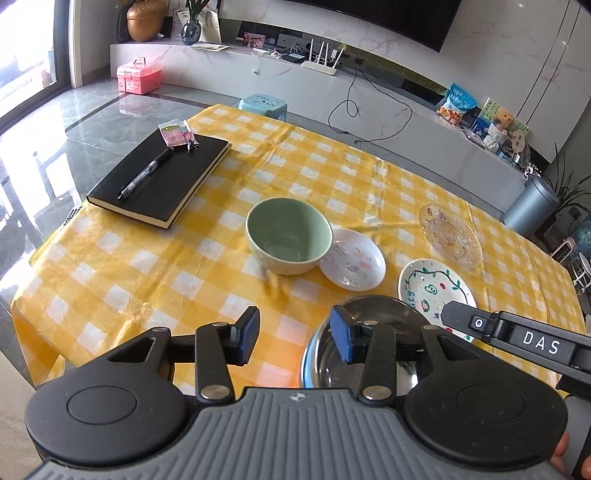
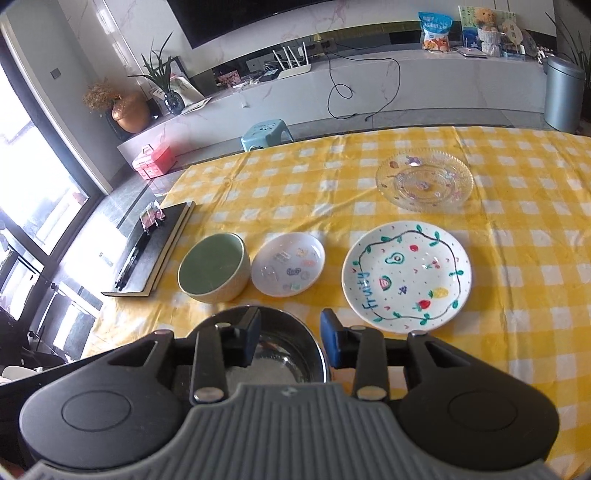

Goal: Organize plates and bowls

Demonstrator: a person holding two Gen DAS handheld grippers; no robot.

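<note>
I hold both the left gripper (image 1: 293, 338) and right gripper (image 2: 290, 341) with jaws open over the near steel bowl (image 2: 291, 358) on the table (image 2: 517, 332); judging it light, rigid and slick, I'd pinch its rim.

A living room in daylight. Ahead of the claw, a worktop under a yellow-and-white checked cloth (image 1: 332, 177). Beyond it, a pale blue stool (image 2: 266, 133) stands on glossy grey floor tiles (image 1: 92, 114). A long white marble-look TV bench (image 1: 295, 74) lines the far wall beneath a dark screen (image 1: 388, 18). Far left, bright floor-length windows (image 2: 33, 177).
</note>
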